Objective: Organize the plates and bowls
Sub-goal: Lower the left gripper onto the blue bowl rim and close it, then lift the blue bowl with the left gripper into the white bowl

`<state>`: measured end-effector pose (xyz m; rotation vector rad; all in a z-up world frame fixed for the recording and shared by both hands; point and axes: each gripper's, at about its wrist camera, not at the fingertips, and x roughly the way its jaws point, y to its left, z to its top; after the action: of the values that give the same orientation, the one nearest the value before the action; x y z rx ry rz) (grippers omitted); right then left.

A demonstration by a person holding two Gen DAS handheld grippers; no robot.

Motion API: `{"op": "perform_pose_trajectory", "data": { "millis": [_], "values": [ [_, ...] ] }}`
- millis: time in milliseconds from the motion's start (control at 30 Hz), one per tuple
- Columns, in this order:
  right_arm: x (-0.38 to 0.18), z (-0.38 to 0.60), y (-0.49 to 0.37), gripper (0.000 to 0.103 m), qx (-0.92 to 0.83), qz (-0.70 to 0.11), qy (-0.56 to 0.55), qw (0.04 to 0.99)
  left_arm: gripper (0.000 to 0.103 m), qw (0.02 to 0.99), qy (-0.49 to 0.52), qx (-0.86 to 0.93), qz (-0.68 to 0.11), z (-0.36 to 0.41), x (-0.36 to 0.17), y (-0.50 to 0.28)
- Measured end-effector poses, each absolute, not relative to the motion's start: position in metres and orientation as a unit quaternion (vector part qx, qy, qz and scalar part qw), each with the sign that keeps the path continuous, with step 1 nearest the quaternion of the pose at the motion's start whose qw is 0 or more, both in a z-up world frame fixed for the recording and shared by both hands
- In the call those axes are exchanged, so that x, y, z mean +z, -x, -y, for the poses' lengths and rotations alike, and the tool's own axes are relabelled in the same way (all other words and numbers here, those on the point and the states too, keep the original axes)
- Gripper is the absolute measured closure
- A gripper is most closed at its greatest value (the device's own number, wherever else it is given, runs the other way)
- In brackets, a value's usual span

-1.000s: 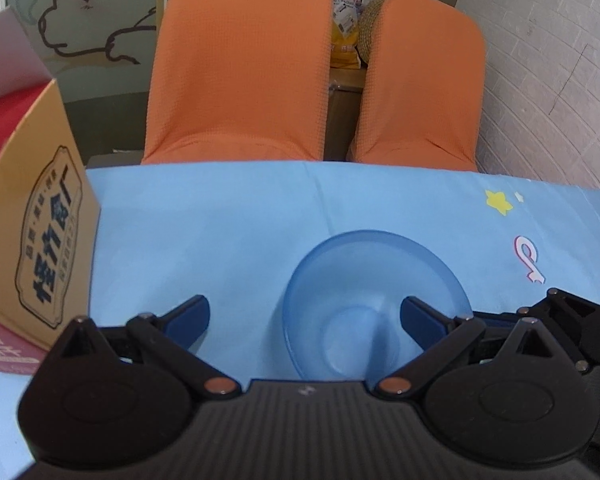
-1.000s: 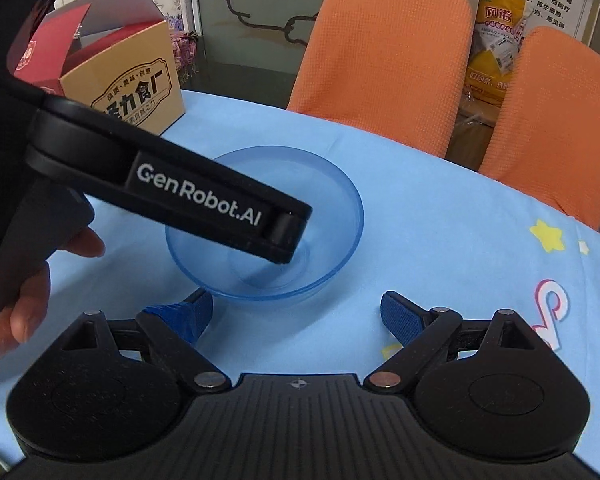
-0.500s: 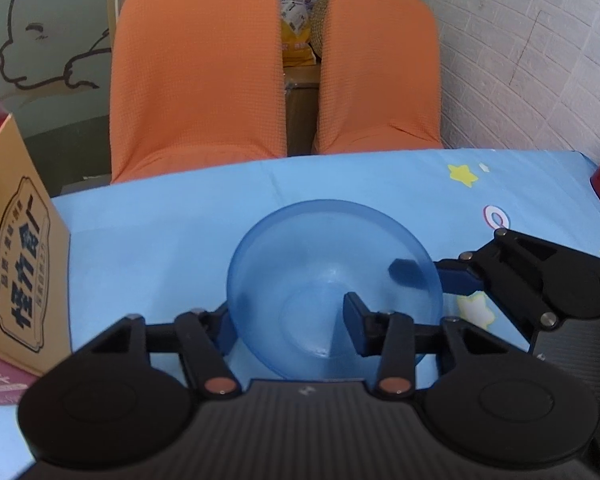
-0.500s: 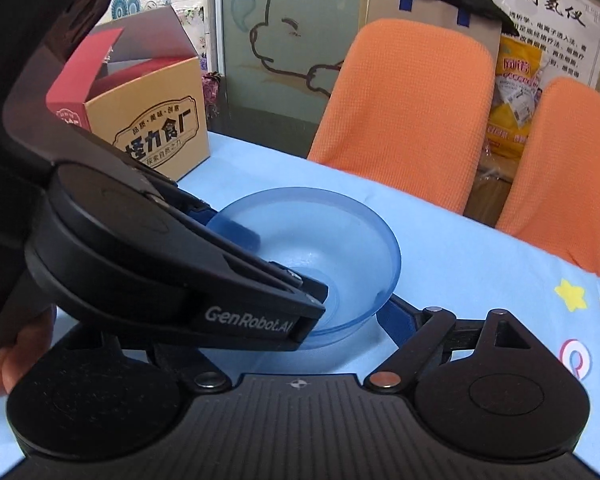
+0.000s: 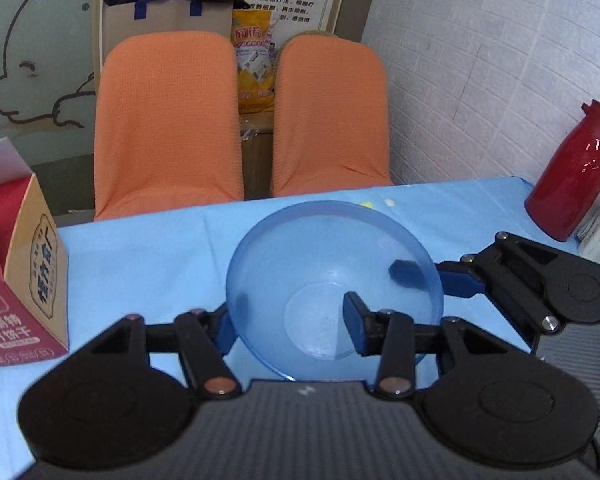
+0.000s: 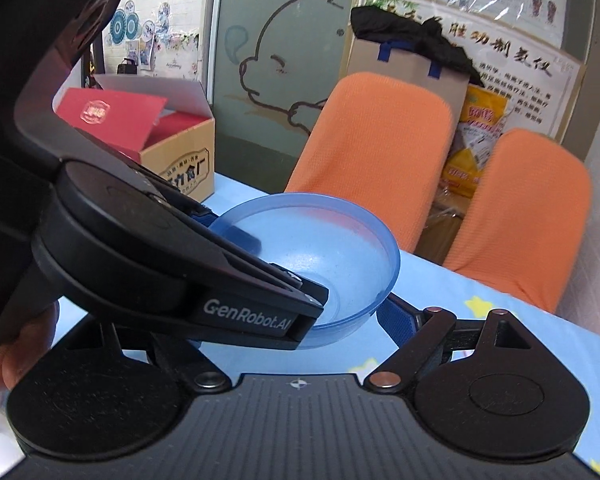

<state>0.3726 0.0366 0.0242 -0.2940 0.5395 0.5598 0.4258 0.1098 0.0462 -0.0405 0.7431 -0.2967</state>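
My left gripper (image 6: 256,280) hides the right gripper's (image 6: 300,320) left finger. The red flask (image 5: 572,172) is cut at the right edge.

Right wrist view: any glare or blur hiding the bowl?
Right wrist view: glare sits only on the wall posters; the blue bowl is sharp, its near side hidden by the left gripper. Left wrist view: background chairs slightly soft, fisheye bends the edges.
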Motion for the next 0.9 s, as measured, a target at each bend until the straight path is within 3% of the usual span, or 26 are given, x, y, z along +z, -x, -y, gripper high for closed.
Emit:
{"op": "perform_pose_trajectory", "data": {
  "millis": [400,900],
  "values": [
    [0.048,0.036,-0.243,0.028,0.240,-0.229,0.093,0.939,0.059,0.923,-0.016,-0.213,-0.321,-0.040,0.071,-0.287],
    [-0.015,0.097,-0.134,0.027,0.180,-0.269,-0.011,0.946,0.055,0.889,-0.030,-0.264,-0.373,0.029,-0.001,-0.190]
  ]
}}
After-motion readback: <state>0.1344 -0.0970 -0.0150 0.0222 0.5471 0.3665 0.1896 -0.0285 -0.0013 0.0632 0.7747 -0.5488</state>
